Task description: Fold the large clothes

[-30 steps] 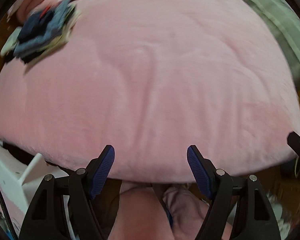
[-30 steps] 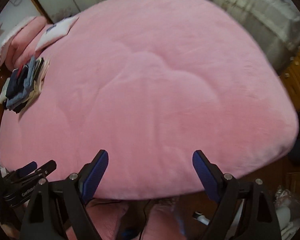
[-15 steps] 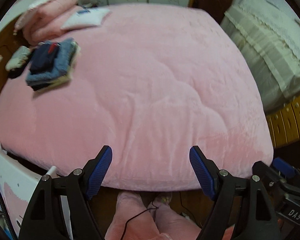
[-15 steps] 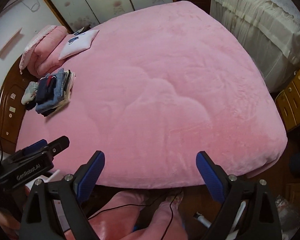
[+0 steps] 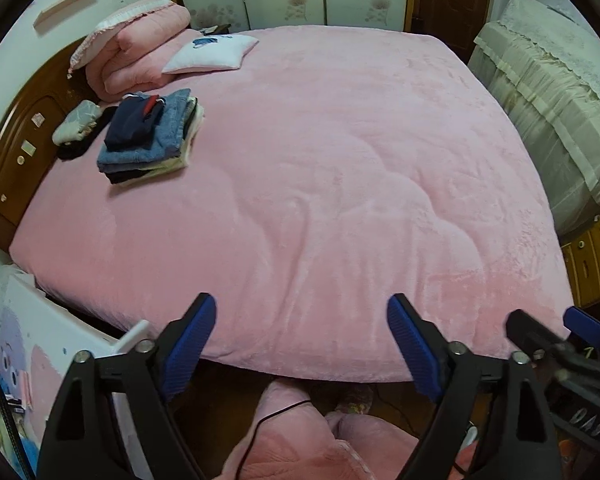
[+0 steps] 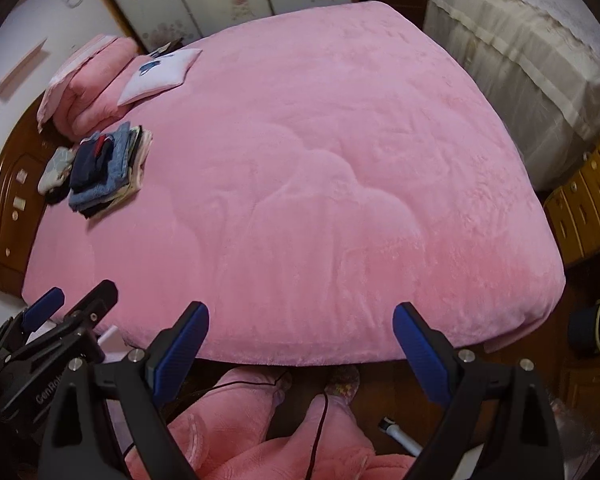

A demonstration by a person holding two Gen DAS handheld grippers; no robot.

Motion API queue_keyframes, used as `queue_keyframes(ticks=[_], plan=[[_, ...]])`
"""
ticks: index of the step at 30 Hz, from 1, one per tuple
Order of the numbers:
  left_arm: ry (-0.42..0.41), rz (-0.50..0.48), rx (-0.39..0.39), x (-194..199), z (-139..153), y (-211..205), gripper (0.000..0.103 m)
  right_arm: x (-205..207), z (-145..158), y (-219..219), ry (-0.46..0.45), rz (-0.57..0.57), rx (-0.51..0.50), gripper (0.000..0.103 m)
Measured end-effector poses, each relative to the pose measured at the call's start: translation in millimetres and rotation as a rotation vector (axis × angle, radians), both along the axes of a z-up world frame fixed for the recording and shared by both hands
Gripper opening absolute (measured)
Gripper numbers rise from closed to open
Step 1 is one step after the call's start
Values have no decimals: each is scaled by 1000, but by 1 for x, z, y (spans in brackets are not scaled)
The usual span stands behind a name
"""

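Observation:
A stack of folded clothes [image 5: 150, 138], blue denim and dark navy on top, lies at the far left of a pink bed cover [image 5: 332, 184]; it also shows in the right wrist view [image 6: 106, 168]. My left gripper [image 5: 300, 344] is open and empty, held above the bed's near edge. My right gripper [image 6: 302, 350] is open and empty, also above the near edge. The right gripper shows at the right edge of the left wrist view [image 5: 556, 344], and the left gripper at the lower left of the right wrist view [image 6: 56, 320]. No unfolded garment is in view.
A white pillow [image 5: 212, 54] and a rolled pink quilt [image 5: 136, 44] lie at the head of the bed by a wooden headboard [image 5: 16, 148]. A cream-covered piece of furniture [image 5: 556, 92] and wooden drawers [image 6: 584, 204] stand on the right. Pink-clad legs [image 6: 260, 420] are below.
Both grippers have risen and drawn back from the bed, so the whole bed and room have come into view. Both stayed open and empty.

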State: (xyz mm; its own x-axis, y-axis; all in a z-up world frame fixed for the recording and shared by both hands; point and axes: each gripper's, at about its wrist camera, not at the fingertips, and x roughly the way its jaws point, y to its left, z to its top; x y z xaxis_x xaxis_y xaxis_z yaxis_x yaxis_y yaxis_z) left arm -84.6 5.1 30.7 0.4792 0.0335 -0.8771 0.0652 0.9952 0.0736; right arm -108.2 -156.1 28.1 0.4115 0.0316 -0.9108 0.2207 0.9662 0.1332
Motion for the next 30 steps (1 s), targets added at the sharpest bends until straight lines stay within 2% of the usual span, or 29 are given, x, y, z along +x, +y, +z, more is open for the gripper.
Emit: queue_keyframes(ticks=[4, 6, 12, 15, 16, 24, 30], plan=[[28, 20, -22, 0, -7, 5, 92, -3, 3, 8, -9, 31, -39, 94], [36, 34, -25, 0, -9, 7, 97, -6, 5, 11, -16, 33, -45, 94], [34, 44, -28, -4, -10, 9, 99, -10, 7, 12, -20, 35, -56, 95], [34, 49, -28, -4, -9, 10, 102, -11, 9, 10, -17, 26, -74, 100], [33, 48, -34, -4, -9, 11, 102, -11, 9, 9, -15, 20, -79, 103], [17, 20, -26, -2, -4, 3, 102, -12, 24, 7, -63, 16, -126, 103], [1, 10, -24, -1, -1, -1, 102, -12, 25, 3, -65, 4, -121, 103]])
